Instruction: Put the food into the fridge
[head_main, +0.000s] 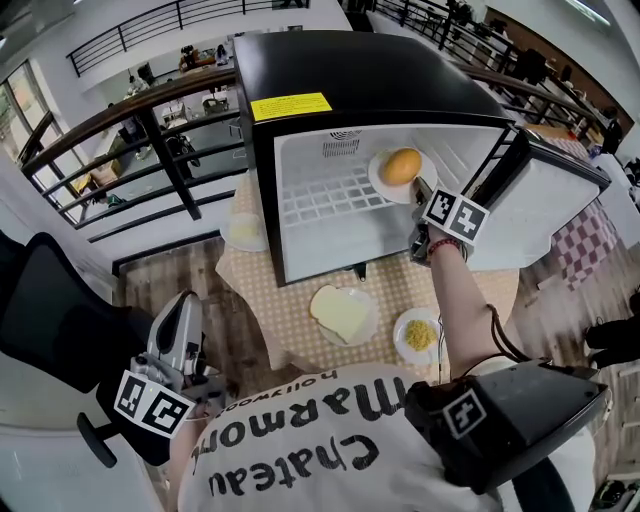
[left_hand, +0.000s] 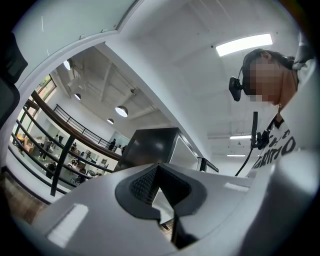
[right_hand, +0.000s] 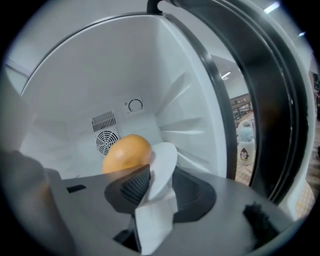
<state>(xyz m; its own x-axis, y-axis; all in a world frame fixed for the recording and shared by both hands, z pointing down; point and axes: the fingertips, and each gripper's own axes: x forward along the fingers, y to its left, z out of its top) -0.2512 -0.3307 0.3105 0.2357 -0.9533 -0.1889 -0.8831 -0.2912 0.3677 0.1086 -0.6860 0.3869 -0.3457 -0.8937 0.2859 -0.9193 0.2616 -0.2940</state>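
A black mini fridge (head_main: 300, 60) stands open on the table. My right gripper (head_main: 418, 190) reaches into its upper right part, where a white plate (head_main: 380, 182) carries a round orange piece of food (head_main: 401, 166). In the right gripper view the plate's rim (right_hand: 162, 160) stands tilted between the jaws of the right gripper (right_hand: 157, 176) and leans on the left pad, while the jaws stand apart around it; the orange food (right_hand: 125, 152) sits just beyond. My left gripper (head_main: 185, 302) hangs low at my left side. Its fingertips meet with nothing between them (left_hand: 159, 167).
In front of the fridge lie a heart-shaped plate of pale food (head_main: 343, 313) and a small plate of yellow food (head_main: 418, 335) on the dotted tablecloth (head_main: 290, 320). Another plate (head_main: 245, 232) lies left of the fridge. The fridge door (head_main: 545, 215) swings open rightwards. A railing (head_main: 150, 130) runs behind.
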